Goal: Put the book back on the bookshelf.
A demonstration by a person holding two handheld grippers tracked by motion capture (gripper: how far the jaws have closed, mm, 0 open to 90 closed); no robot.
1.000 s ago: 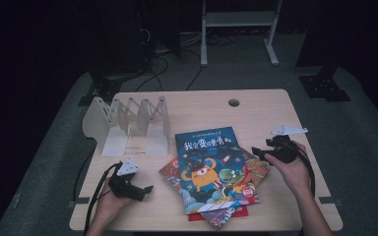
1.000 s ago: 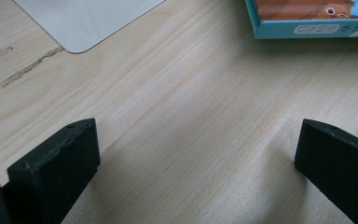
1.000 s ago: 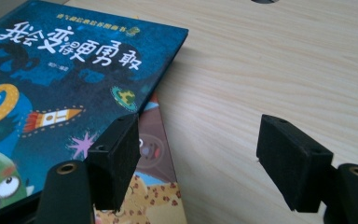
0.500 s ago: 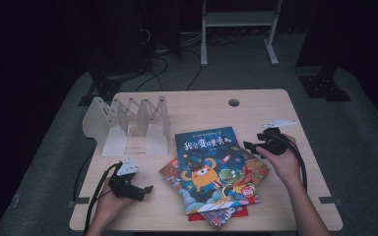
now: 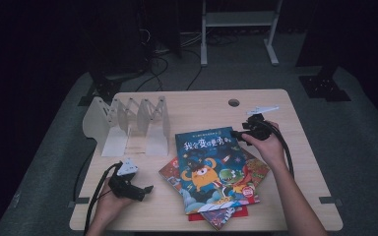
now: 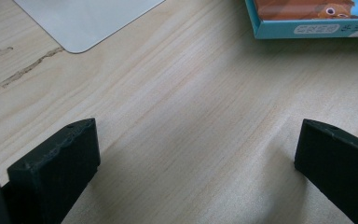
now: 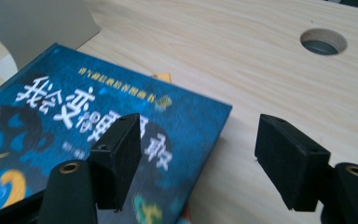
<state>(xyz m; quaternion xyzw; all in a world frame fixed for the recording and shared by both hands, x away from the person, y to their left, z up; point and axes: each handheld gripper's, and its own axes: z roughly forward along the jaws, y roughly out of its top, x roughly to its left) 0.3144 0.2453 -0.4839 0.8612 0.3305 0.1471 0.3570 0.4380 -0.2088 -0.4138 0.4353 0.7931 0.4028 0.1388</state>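
A blue picture book with an orange monster on its cover tops a loose stack of books in the middle of the wooden table. My right gripper hovers at that book's far right corner, open. In the right gripper view the blue picture book runs under one of the jaws of the right gripper, and the other jaw is over bare wood; the pads press on nothing. My left gripper rests near the front left edge, open. In the left gripper view the left gripper has only tabletop between its fingers.
A white folding book rack stands at the back left; its base plate shows ahead of the left jaws. Red-covered books stick out under the blue one. A cable hole lies at the back. Cables trail off both grippers.
My right hand has moved left across the table, from beside the stack to the blue book's far right corner. The left hand and the books have stayed put.
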